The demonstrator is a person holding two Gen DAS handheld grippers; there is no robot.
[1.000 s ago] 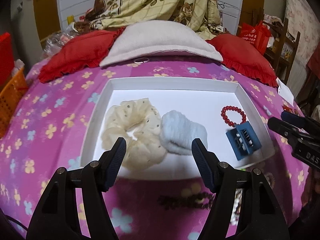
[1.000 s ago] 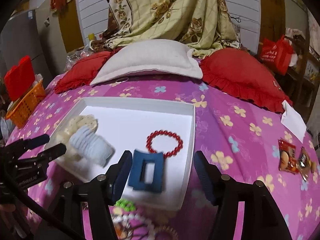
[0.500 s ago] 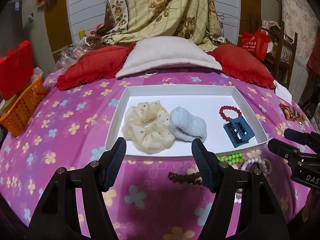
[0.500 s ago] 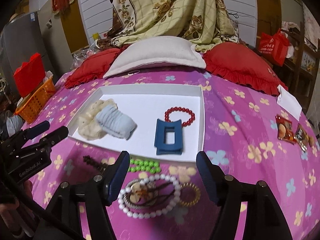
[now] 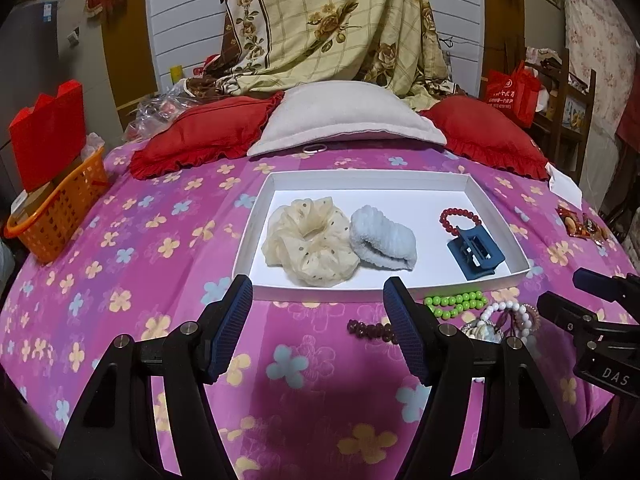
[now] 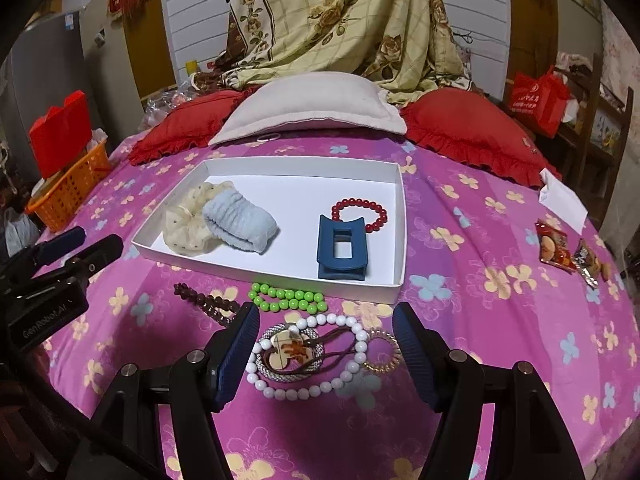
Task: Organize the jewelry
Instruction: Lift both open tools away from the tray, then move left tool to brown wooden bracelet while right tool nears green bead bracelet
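A white tray [image 5: 400, 196] [image 6: 288, 182] lies on the pink floral bedspread. In it are a cream scrunchie [image 5: 308, 244] [image 6: 186, 222], a light blue scrunchie [image 5: 384, 240] [image 6: 240, 224], a red bead bracelet [image 5: 460, 216] [image 6: 360, 208] and a blue hair claw [image 5: 476, 252] [image 6: 341, 248]. In front of the tray lie green beads [image 5: 456, 304] [image 6: 288, 298], dark maroon beads [image 5: 368, 330] [image 6: 204, 300], a white bead bracelet [image 6: 312, 360], a corded pendant [image 6: 288, 350] and a gold coil tie [image 6: 384, 354]. My left gripper [image 5: 317, 286] hangs open and empty before the tray's near edge. My right gripper [image 6: 326, 312] stands open above the white beads, holding nothing.
An orange basket [image 5: 56, 216] with a red box sits at the bed's left edge. Red pillows [image 5: 200, 136] and a pale pillow [image 5: 344, 120] line the back, a thin ring [image 5: 314, 149] below them. Snack packets [image 6: 556, 248] and white paper [image 6: 562, 200] lie at the right.
Both grippers have drawn back from the tray toward the bed's near edge. The blue hair claw stays in the tray, now farther from the right fingers. The loose beads came into view.
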